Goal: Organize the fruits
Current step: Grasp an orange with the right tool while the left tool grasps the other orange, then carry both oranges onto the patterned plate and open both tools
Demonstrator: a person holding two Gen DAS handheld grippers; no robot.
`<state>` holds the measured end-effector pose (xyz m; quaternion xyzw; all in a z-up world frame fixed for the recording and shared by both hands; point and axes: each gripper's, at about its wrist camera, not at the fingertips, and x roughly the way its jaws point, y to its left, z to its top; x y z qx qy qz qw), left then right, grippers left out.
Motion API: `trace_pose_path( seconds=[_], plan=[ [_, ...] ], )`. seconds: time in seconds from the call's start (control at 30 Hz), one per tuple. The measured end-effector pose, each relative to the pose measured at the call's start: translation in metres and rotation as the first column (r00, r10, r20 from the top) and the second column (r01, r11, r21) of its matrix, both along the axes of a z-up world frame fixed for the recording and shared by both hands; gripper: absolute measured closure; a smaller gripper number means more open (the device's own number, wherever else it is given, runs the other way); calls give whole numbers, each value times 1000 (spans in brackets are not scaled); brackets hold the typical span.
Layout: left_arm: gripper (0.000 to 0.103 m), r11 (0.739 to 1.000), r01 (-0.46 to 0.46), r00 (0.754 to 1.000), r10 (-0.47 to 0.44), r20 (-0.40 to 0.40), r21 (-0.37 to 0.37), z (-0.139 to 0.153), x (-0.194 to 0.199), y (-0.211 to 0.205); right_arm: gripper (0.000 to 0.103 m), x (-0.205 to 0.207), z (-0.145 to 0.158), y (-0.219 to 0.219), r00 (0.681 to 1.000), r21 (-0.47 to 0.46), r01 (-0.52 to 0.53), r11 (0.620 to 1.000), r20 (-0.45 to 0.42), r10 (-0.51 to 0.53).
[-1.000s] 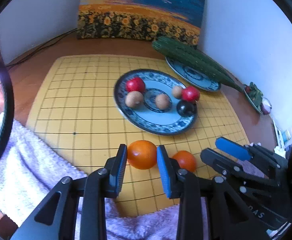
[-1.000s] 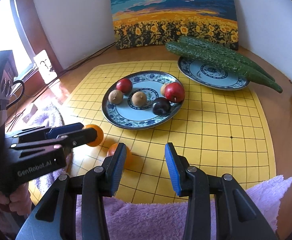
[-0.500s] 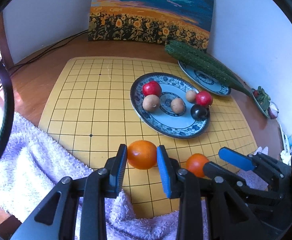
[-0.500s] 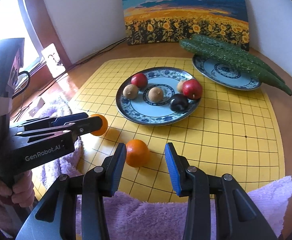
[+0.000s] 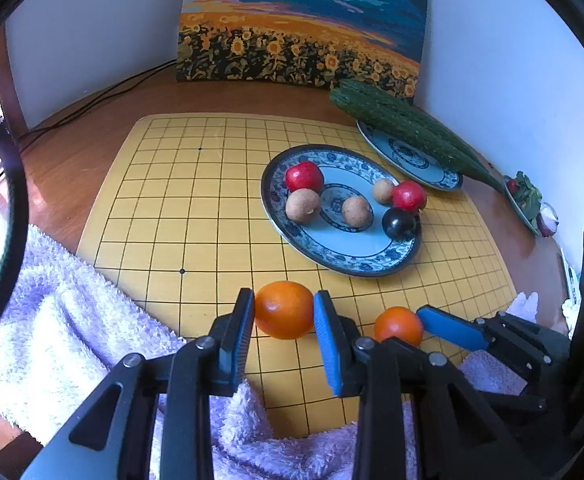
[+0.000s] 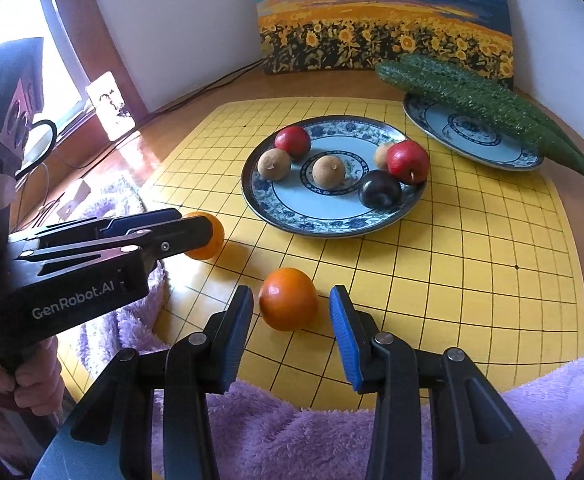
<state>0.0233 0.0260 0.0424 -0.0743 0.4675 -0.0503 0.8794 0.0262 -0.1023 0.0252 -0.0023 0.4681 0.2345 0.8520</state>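
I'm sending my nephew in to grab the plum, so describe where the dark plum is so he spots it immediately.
Find the yellow grid board, then the blue-patterned plate holding fruit. The dark plum sits near its right rim, touching a red apple; it is the only near-black fruit there.

Left wrist camera: I look from low over the yellow grid mat's (image 5: 196, 216) near edge, along my left gripper (image 5: 284, 320), toward the sunflower painting (image 5: 300, 28) at the far edge. Right wrist camera: same low near-edge station, just right of it, close-in, facing likewise. Shared: mat, fruit plate (image 6: 276, 204), painting, each other's gripper.
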Motion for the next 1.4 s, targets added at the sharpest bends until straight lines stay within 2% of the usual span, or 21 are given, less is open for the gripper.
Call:
trace_pose_path(
  seconds=[0.07,0.9,1.4],
  plan=[
    [71,1000,3,1000,-3,1,2,0,0,-1,70,1,-1,1,1000,4,-5,1000,-1,5],
    [71,998,55,996,-57,63,35,20,24,-23,70,23,24,-13,997,24,34,999,68,-36],
    [71,996,59,993,-65,102,60,29,60,-29,70,57,42,-14,990,-4,43,999,133,-43]
  ],
)
